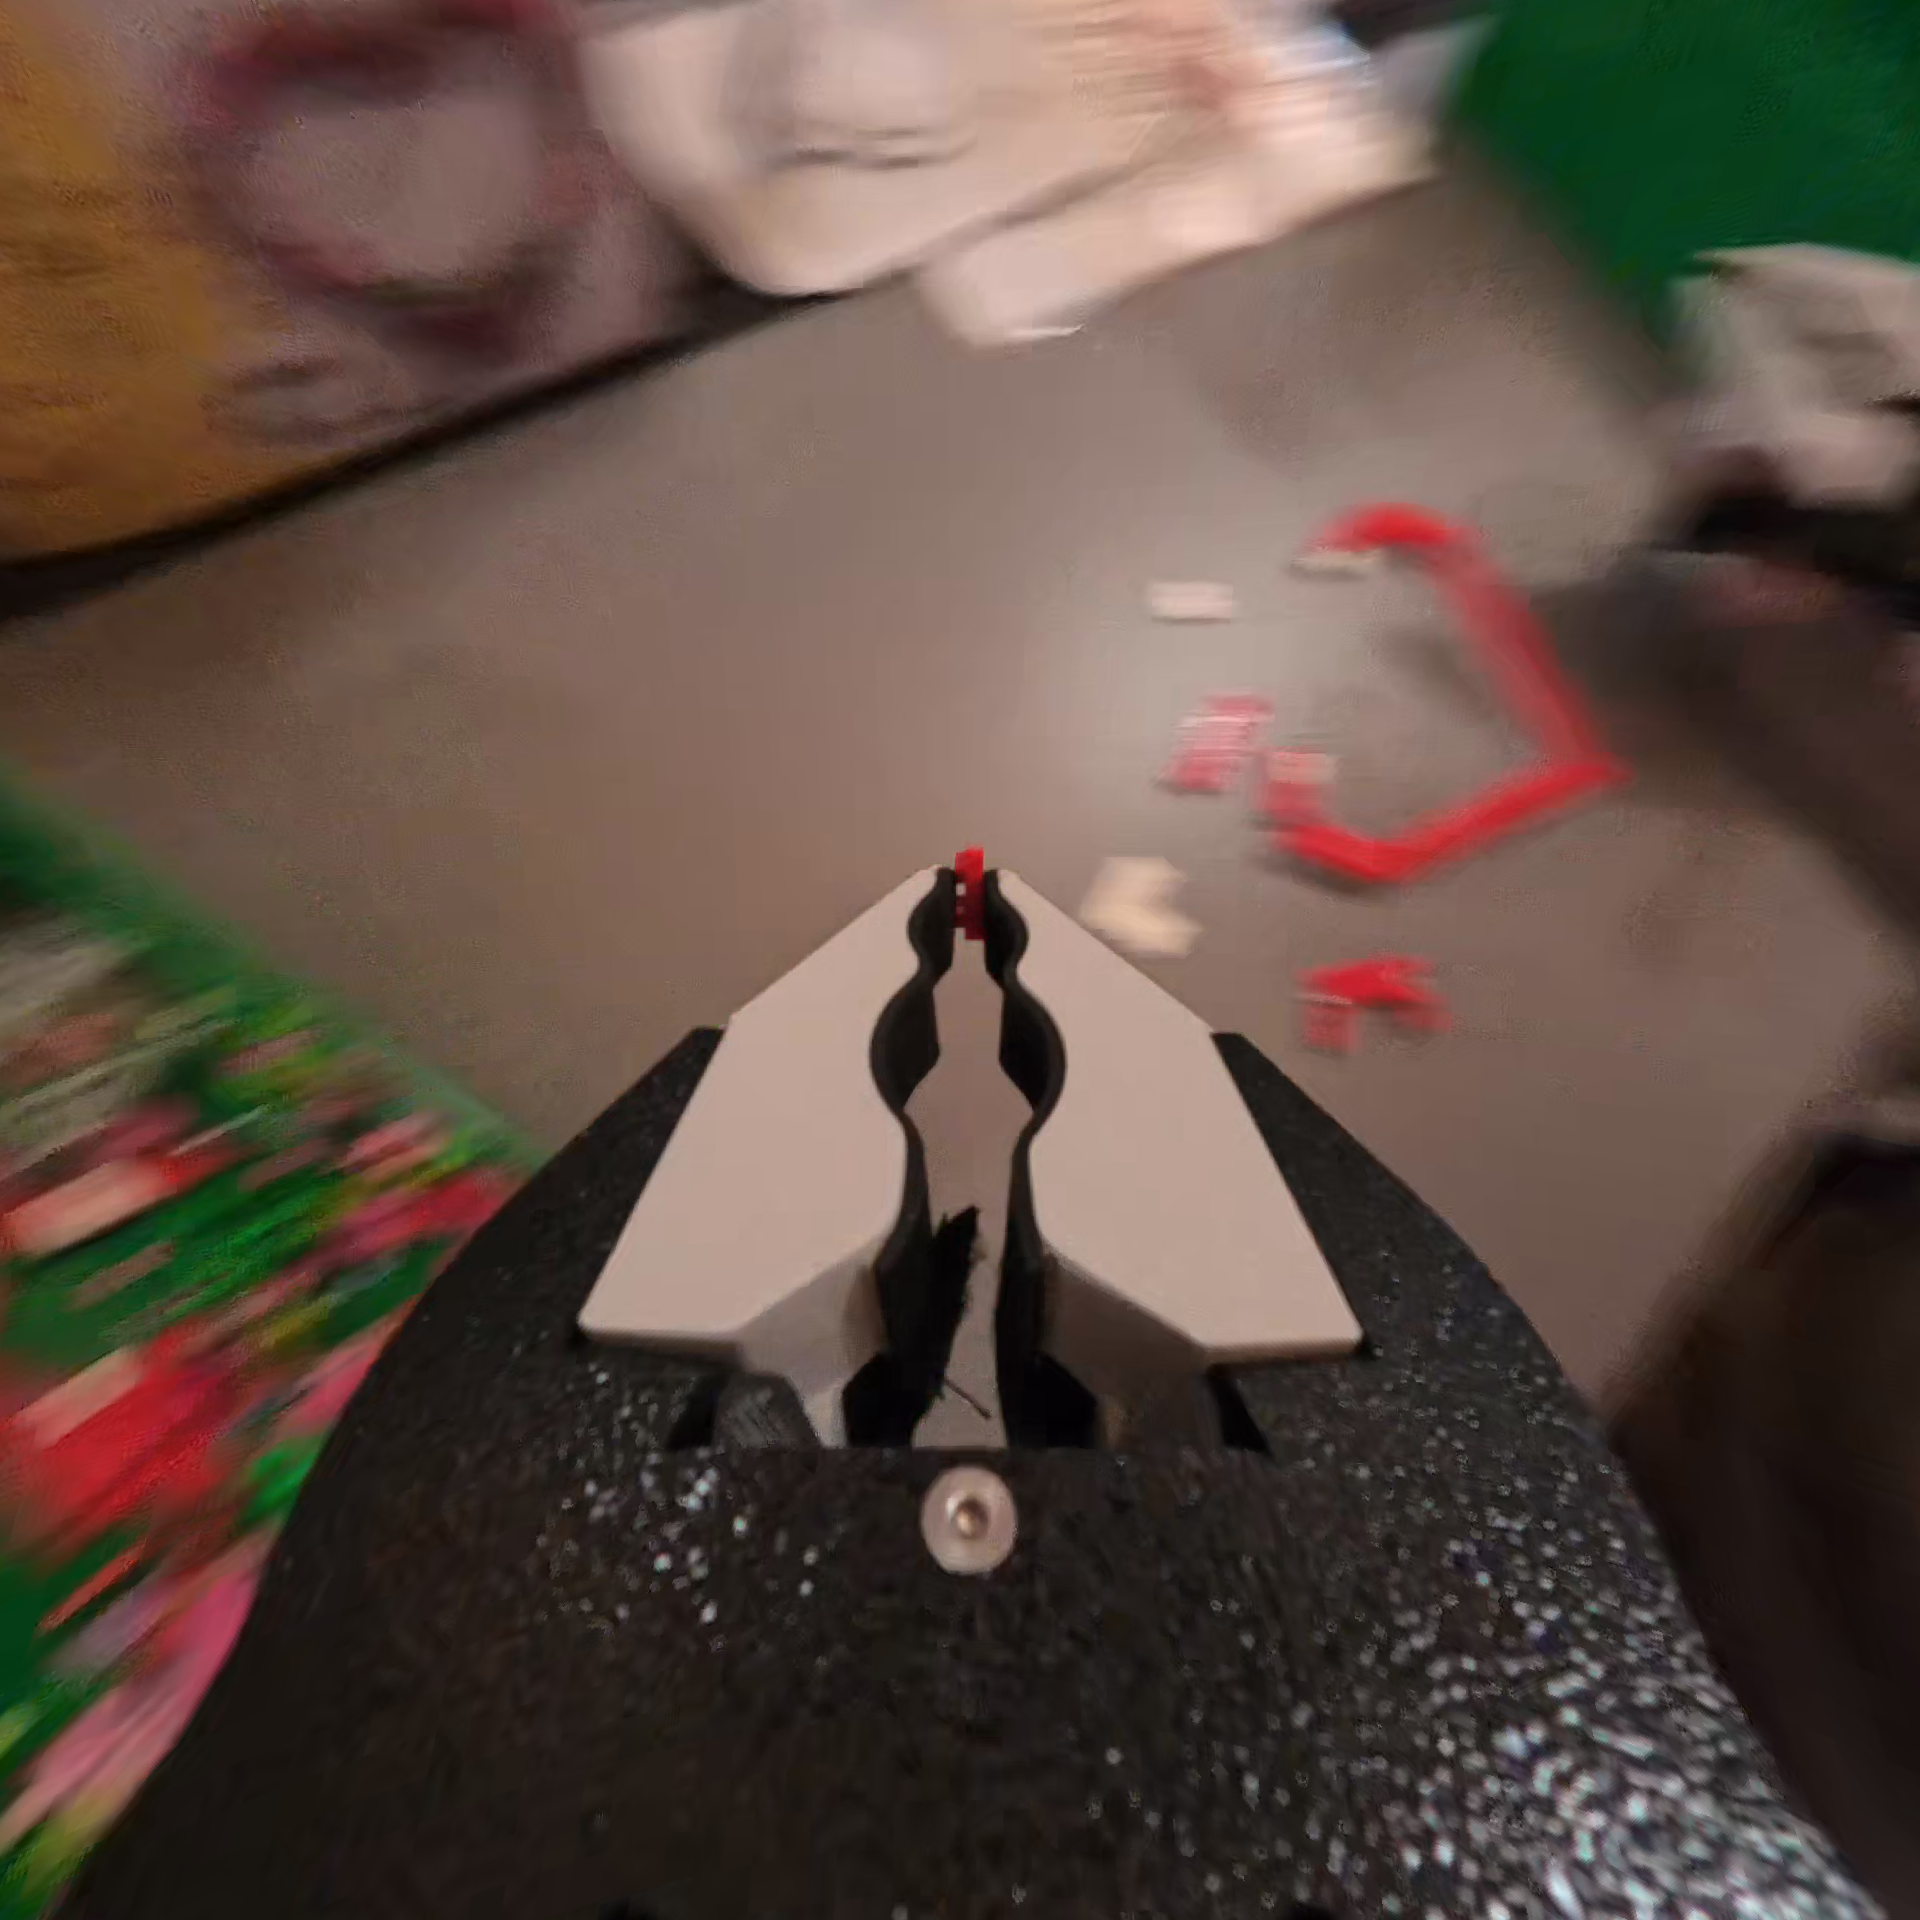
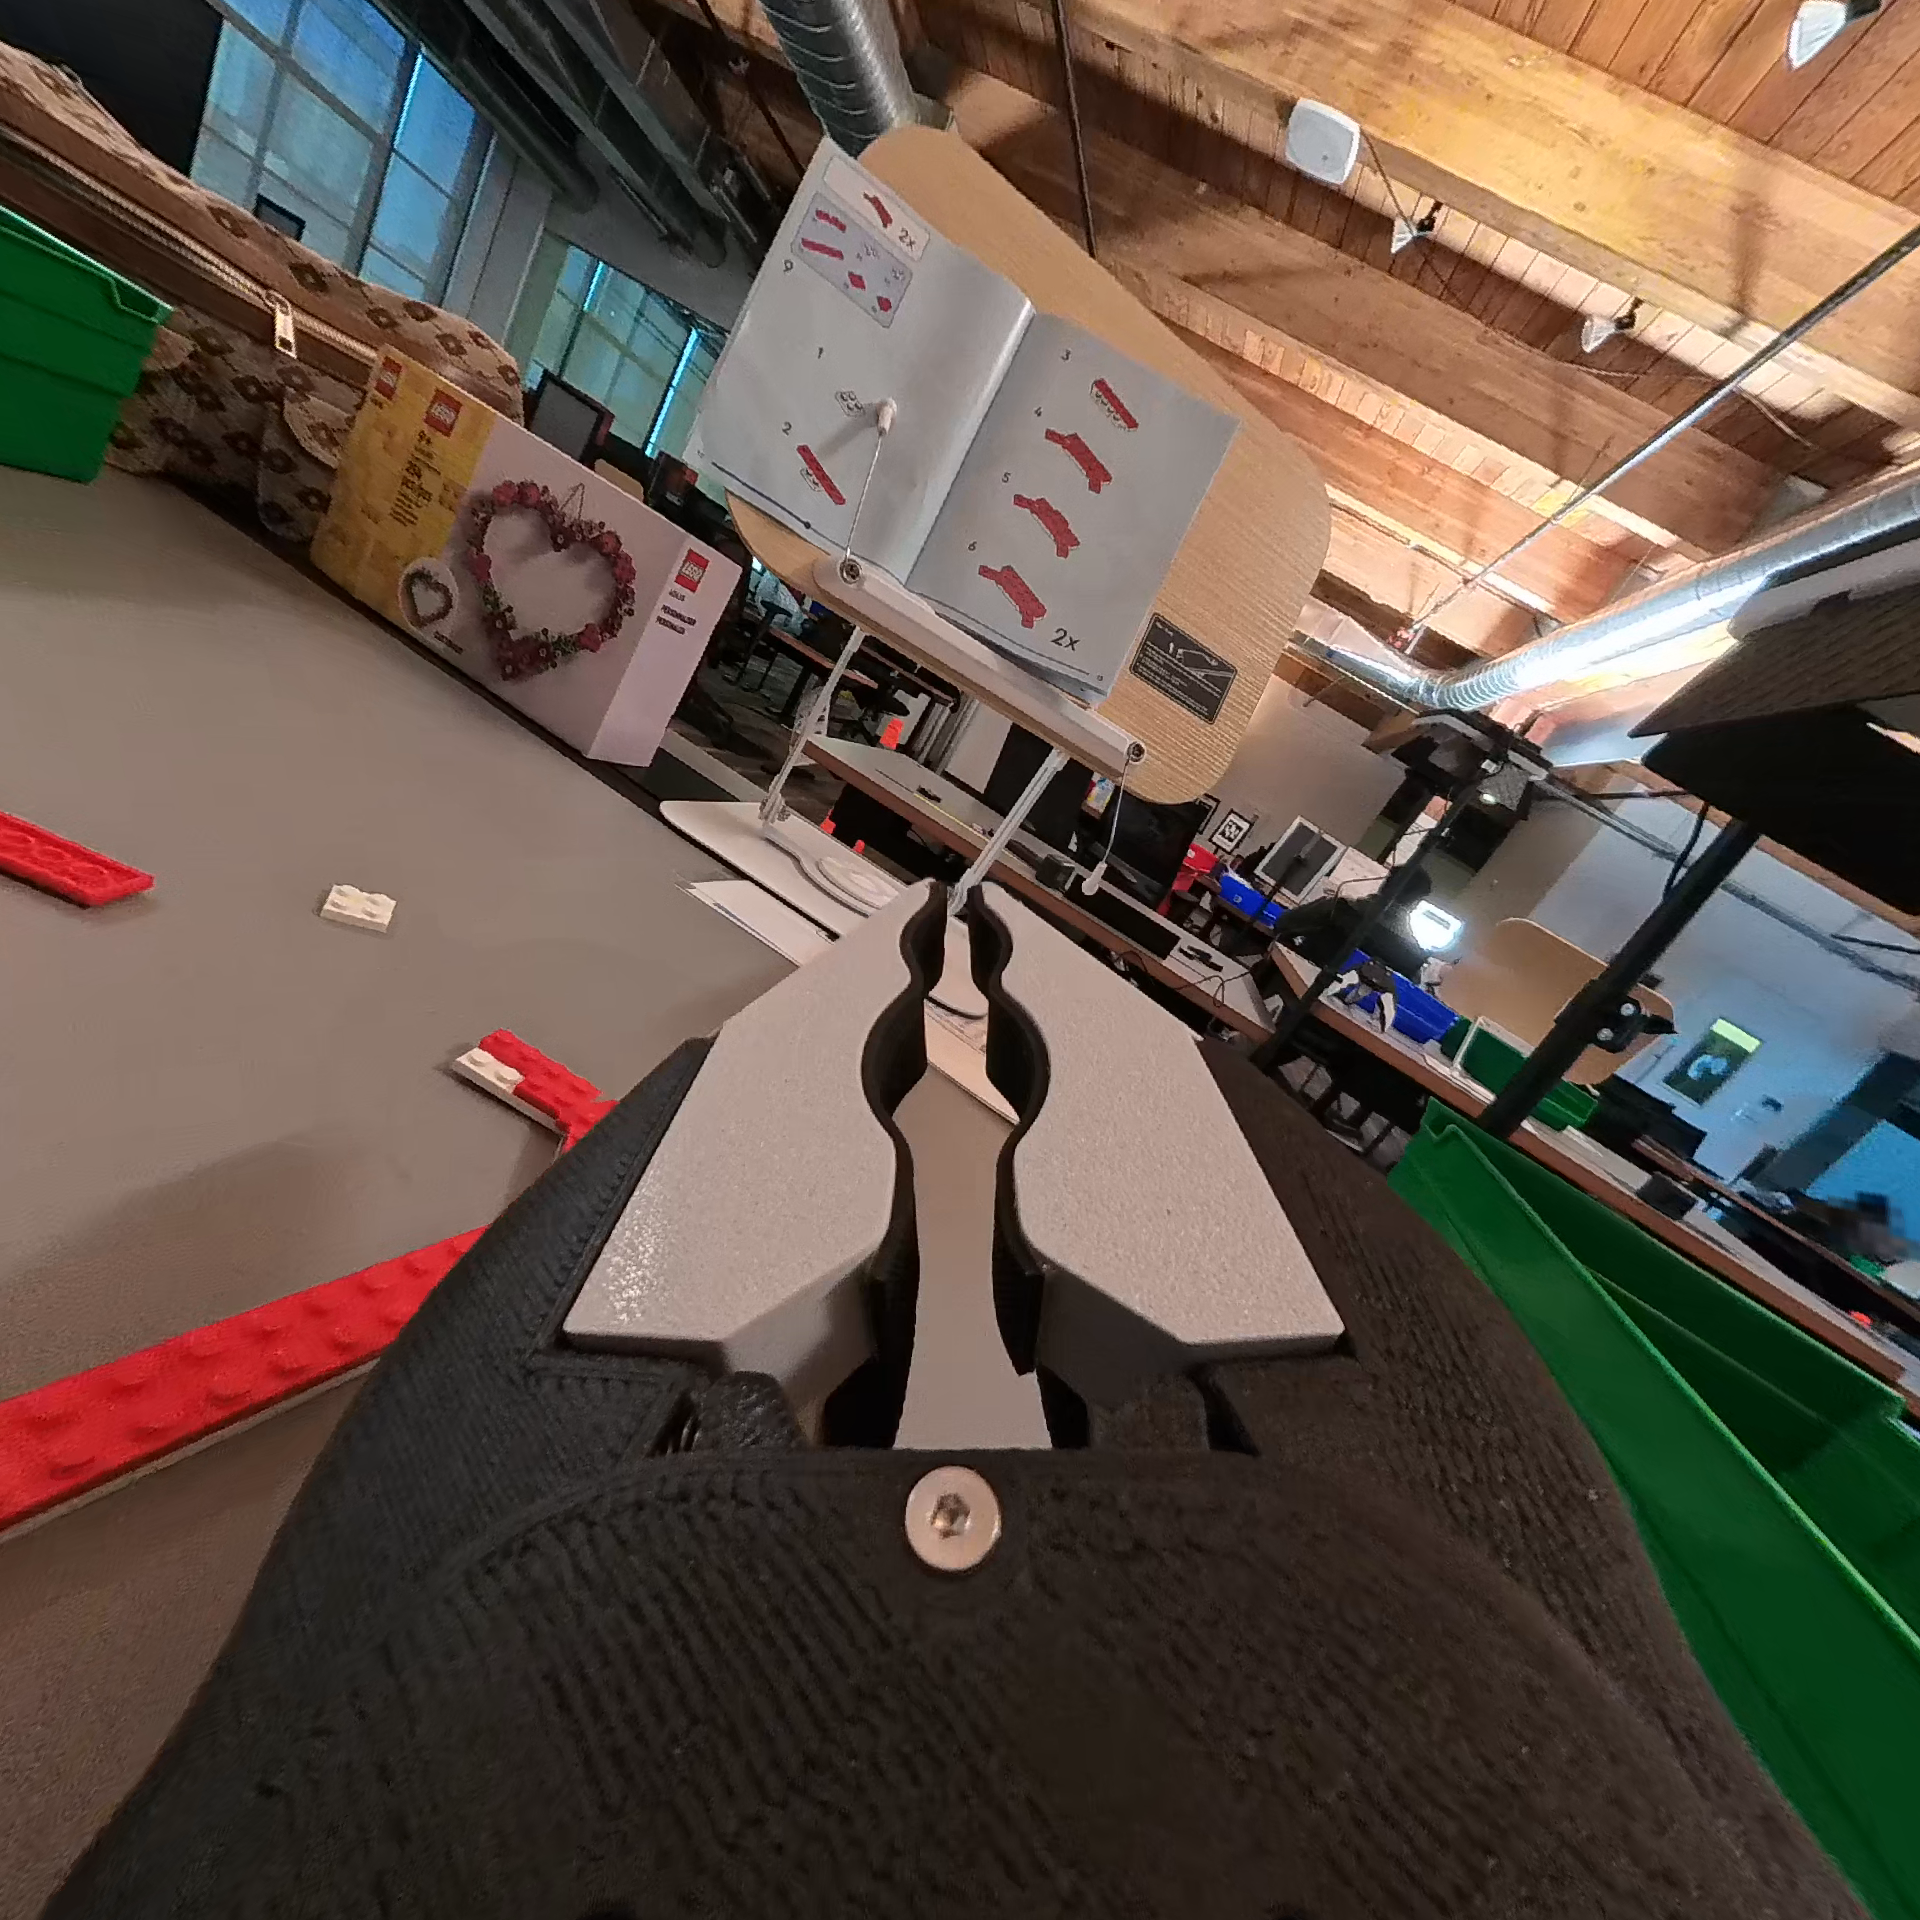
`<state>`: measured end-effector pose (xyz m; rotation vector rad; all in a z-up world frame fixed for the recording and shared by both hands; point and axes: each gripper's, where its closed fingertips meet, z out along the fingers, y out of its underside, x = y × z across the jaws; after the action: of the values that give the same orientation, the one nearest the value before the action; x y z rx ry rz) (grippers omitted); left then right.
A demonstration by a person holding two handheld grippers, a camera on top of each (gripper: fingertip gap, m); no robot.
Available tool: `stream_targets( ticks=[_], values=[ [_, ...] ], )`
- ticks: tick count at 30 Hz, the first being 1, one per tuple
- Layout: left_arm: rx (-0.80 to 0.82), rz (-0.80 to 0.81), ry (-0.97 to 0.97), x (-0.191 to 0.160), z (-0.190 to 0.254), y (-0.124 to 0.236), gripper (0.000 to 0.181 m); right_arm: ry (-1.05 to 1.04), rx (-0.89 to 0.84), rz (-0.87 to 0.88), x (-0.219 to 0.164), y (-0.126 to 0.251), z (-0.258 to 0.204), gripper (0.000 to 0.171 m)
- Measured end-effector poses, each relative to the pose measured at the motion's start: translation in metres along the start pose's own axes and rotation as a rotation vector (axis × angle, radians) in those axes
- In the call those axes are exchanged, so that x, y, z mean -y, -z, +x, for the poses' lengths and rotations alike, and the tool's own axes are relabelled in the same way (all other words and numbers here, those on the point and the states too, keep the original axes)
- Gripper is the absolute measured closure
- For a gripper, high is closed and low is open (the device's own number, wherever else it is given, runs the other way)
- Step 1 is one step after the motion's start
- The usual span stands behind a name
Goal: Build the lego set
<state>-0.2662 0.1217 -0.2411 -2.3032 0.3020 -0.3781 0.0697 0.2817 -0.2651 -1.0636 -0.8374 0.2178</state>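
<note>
the left gripper pinches a small red lego piece on edge between its fingertips, held above the grey table; the view is smeared, so the piece's exact shape is hard to tell. just beyond and to the right lie loose parts: a white piece, a red cluster, more small red pieces, and past them the red heart-shaped frame, partly built and open on its near-left side. a green printed sheet sits at the near left.

the right gripper rests low near the table, its fingertips drawn nearly together with nothing between them. beside it a long red plate strip runs along the table, then a red and white corner piece, a small white plate, and farther off the set's box and the open instruction booklet on a stand. a green bin is at the right.

this looks like an early stage, carrying a small part toward the frame. the next move likely calls for squaring the piece over its studs and pressing down while the free gripper steadies the frame.
</note>
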Motion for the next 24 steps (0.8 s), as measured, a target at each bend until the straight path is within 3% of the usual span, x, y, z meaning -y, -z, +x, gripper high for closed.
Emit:
stream_targets(
  ticks=[1,3,6,10,18,20,24],
  values=[
    [-0.181,0.002,-0.004,-0.001,0.045,-0.005,0.178,-0.004,0.003,0.004,0.001,0.0,0.0,0.169],
    [-0.393,-0.015,0.038,-0.009,0.107,-0.019,0.179,-0.012,0.008,0.008,0.001,0.001,-0.001,0.169],
    [-0.473,-0.085,0.017,-0.034,0.161,-0.054,0.178,-0.02,0.014,0.015,0.003,0.002,-0.001,0.169],
    [-0.41,-0.108,-0.223,-0.06,0.208,-0.099,0.178,-0.014,0.04,0.029,0.007,0.004,-0.007,0.169],
    [0.151,-0.138,-1.057,-0.078,0.216,-0.148,0.179,0.022,0.072,0.056,0.016,0.005,-0.015,0.169],
    [0.135,-0.146,-1.131,-0.087,0.225,-0.153,0.179,0.01,0.075,0.06,0.017,0.005,-0.015,0.169],
    [0.081,-0.161,-1.084,-0.097,0.234,-0.158,0.179,-0.016,0.074,0.062,0.017,0.005,-0.013,0.169]
  ],
)
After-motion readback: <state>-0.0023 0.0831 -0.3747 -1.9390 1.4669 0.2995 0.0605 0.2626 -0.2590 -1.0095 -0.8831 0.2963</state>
